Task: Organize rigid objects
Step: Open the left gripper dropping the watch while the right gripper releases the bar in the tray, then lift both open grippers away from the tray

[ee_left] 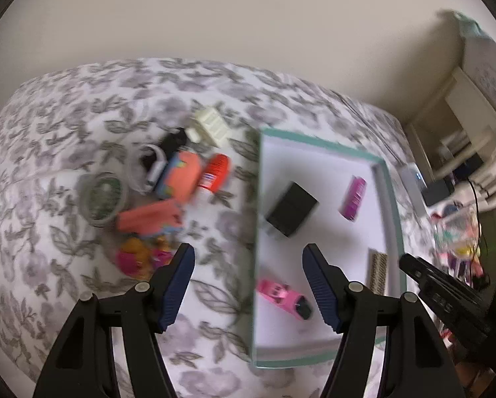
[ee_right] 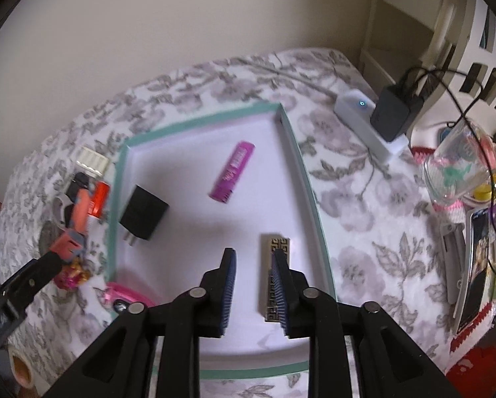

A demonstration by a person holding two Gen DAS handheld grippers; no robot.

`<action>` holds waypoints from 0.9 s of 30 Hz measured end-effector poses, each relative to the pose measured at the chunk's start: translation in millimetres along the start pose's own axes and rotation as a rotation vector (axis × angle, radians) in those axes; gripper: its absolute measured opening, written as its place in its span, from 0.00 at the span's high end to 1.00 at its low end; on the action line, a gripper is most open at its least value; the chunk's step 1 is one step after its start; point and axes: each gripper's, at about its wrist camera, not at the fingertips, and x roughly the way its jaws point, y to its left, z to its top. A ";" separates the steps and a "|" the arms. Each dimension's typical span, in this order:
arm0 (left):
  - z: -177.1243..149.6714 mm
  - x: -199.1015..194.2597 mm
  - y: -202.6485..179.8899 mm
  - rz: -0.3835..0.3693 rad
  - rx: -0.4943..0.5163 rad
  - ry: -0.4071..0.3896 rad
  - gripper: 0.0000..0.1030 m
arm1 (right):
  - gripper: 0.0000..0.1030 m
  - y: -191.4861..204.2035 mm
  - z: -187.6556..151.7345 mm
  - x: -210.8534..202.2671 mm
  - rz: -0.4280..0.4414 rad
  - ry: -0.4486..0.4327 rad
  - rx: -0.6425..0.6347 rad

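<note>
Left wrist view: the left claw (ee_left: 248,285) is hanging wide open with nothing between its blue ribbed pads, above the floral grey-and-white bedspread (ee_left: 65,116). Straddled by the two fingers is the left wall of a shallow white cardboard tray with a teal rim (ee_left: 317,141). Inside the tray, ahead of the claw, a black cube-shaped plug adapter (ee_left: 291,209) is lying; further ahead and right, a purple tube (ee_left: 353,199) is lying. Just ahead of the right finger, a pink oblong gadget with a dark end (ee_left: 282,295) is sitting near the tray's left wall, and a brass patterned flat bar (ee_left: 378,273) is lying beyond the right finger. Ahead and left of the claw, a blurred heap is resting on the bedspread: a round green-filled tin (ee_left: 102,197), a coral-orange block (ee_left: 152,220), a red cylinder (ee_left: 215,170) and a cream ribbed block (ee_left: 211,124).

Right wrist view: the right claw (ee_right: 253,290) is hovering over the tray (ee_right: 195,121), partly open and holding nothing. The brass bar (ee_right: 278,277) is lying partly under the right finger; whether they are touching cannot be told. The black adapter (ee_right: 143,214) is sitting ahead and left, the purple tube (ee_right: 233,172) straight ahead. The left claw (ee_right: 54,262) is showing at far left, near the heap.
</note>
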 end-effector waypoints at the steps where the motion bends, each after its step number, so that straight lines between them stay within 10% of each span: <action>1: 1.2 -1.7 5.4 0.011 -0.013 -0.007 0.20 | 0.48 1.9 1.0 -1.7 0.003 -0.010 0.001; 2: 2.3 -3.5 11.4 0.023 -0.026 -0.017 0.09 | 0.45 3.5 1.4 -4.0 0.006 -0.023 0.002; 21: 3.8 -2.9 38.6 0.063 -0.094 -0.052 0.07 | 0.00 6.6 0.3 -2.8 0.069 -0.064 0.024; 27: 6.9 -4.3 51.1 0.066 -0.118 -0.067 0.07 | 0.00 8.5 1.6 -6.2 0.069 -0.094 0.022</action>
